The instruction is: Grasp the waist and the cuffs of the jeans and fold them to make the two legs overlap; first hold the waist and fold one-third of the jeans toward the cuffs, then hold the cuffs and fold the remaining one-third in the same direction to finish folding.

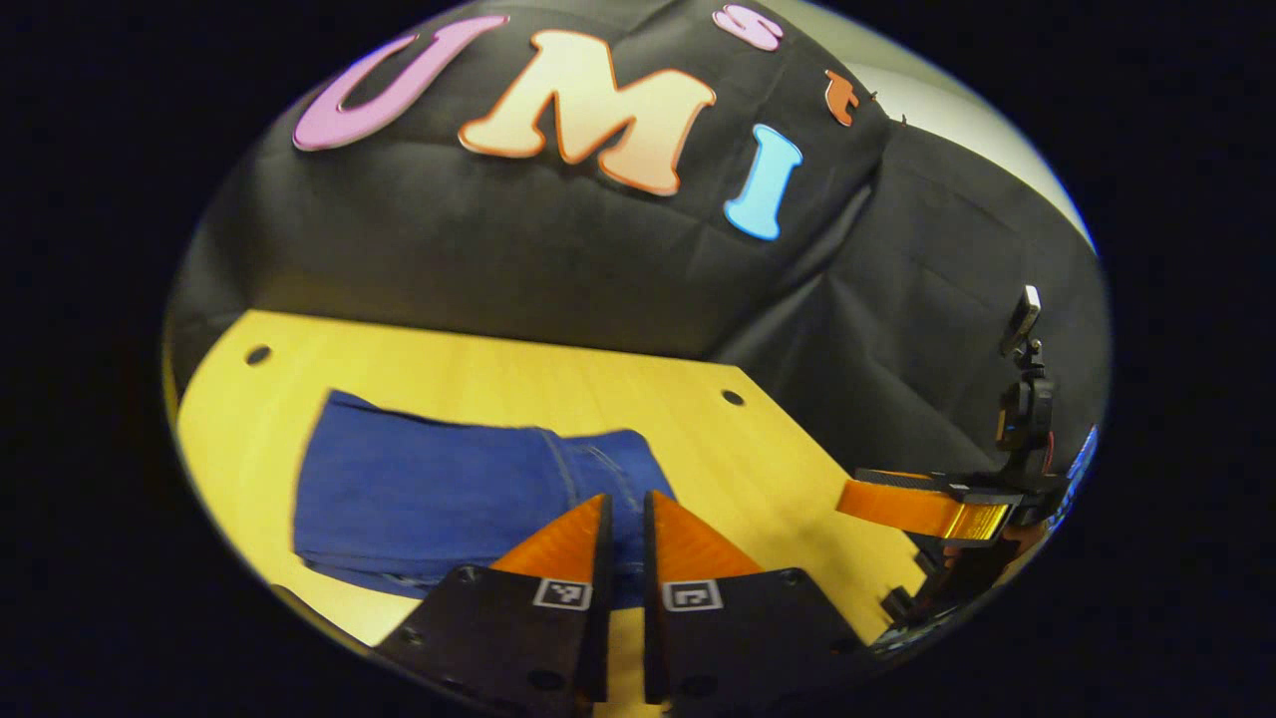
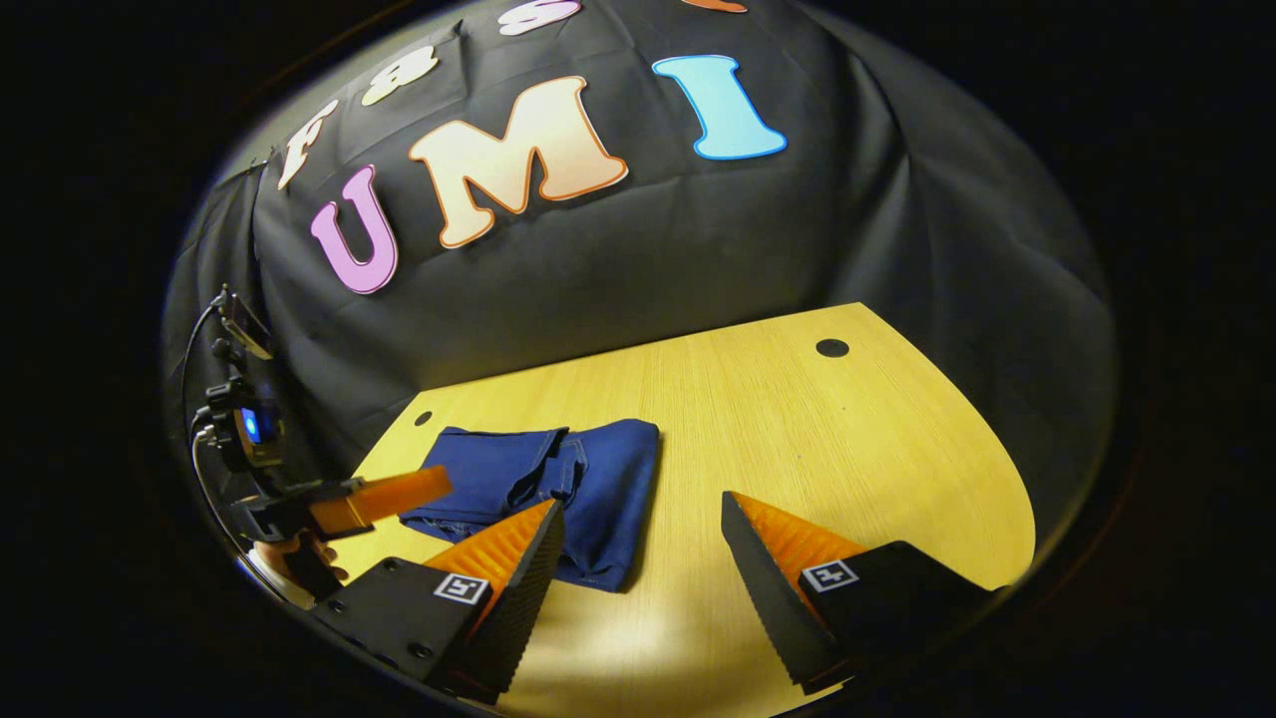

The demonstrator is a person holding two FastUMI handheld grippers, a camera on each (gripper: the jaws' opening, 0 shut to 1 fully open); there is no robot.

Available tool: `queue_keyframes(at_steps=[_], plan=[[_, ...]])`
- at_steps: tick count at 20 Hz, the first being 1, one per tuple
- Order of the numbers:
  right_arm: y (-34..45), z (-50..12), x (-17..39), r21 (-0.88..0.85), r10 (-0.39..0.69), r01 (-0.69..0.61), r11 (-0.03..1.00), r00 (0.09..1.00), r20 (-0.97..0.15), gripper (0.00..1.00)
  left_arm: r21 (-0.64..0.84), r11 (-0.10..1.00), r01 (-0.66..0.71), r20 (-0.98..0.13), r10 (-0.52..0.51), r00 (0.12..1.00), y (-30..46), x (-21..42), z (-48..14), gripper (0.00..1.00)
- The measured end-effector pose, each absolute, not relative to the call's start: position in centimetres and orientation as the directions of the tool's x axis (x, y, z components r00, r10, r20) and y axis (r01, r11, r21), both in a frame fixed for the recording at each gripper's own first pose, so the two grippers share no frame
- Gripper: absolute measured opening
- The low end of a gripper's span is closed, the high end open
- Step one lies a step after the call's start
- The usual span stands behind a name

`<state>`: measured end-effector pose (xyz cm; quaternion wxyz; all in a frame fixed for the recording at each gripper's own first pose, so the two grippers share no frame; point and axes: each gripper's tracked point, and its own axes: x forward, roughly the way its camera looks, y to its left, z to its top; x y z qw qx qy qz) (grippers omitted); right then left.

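The jeans (image 2: 558, 499) are seen lying on the counter (image 2: 847, 439) as a compact folded bundle, toward the 9 o'clock side of the board in the right gripper view and near its front edge. Several layers are stacked at the near edge, with a seamed panel laid across the top, so the folding is judged to be finished or very nearly so.

The left claw (image 1: 626, 519) is held with its fingers nearly pressed together, a narrow slit left between them, and nothing is seen caught in that slit. It is poised above the near right corner of the bundle in the left gripper view; whether the tips touch the cloth cannot be told. It may be placed there to pat a fold flat, though that is only a judgement.

The right claw (image 2: 643, 529) is spread wide and holds nothing. Its fingers are kept above bare counter at about 5 o'clock from the bundle, one fingertip overlapping the denim's near edge in the picture. The wide spread suggests that the cloth is released and no grip is wanted.

The bundle's edges are not perfectly squared, so a small tidying is judged possible as a next move.
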<state>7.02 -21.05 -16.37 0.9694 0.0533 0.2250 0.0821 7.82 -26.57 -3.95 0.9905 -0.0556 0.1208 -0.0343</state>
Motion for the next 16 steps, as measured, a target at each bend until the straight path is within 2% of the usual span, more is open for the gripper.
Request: queue_keyframes(at_steps=[1,4,5,6,11,16], plan=[[-20.5,-15.9,6.9,0.145,0.194,-0.145,0.979,0.888,-0.417,0.98,-0.091,0.996,0.025,-0.218,-0.044,0.975,-25.3,7.1,-3.0,0.14],[-19.6,-14.6,6.2,0.144,0.202,-0.158,0.977,0.903,-0.38,0.98,-0.037,0.998,-0.059,-0.184,0.051,0.982,-22.2,4.1,-0.9,0.75],[-19.4,-14.1,6.0,0.144,0.203,-0.16,0.977,0.909,-0.365,0.98,-0.033,0.995,-0.097,-0.168,0.091,0.982,-21.1,3.1,-0.4,0.85],[-19.3,-13.7,5.7,0.141,0.203,-0.163,0.976,0.916,-0.346,0.98,-0.034,0.99,-0.134,-0.155,0.127,0.98,-20.2,2.2,0.1,0.91],[-19.7,-12.9,4.6,0.122,0.171,-0.139,0.983,0.936,-0.308,0.98,-0.042,0.966,-0.254,-0.116,0.247,0.962,-16.2,-0.7,0.5,0.94],[-20.1,-13.3,4.0,0.14,0.151,-0.112,0.984,0.938,-0.311,0.98,-0.047,0.963,-0.265,-0.141,0.256,0.956,-15.3,-0.1,-0.3,0.94]])
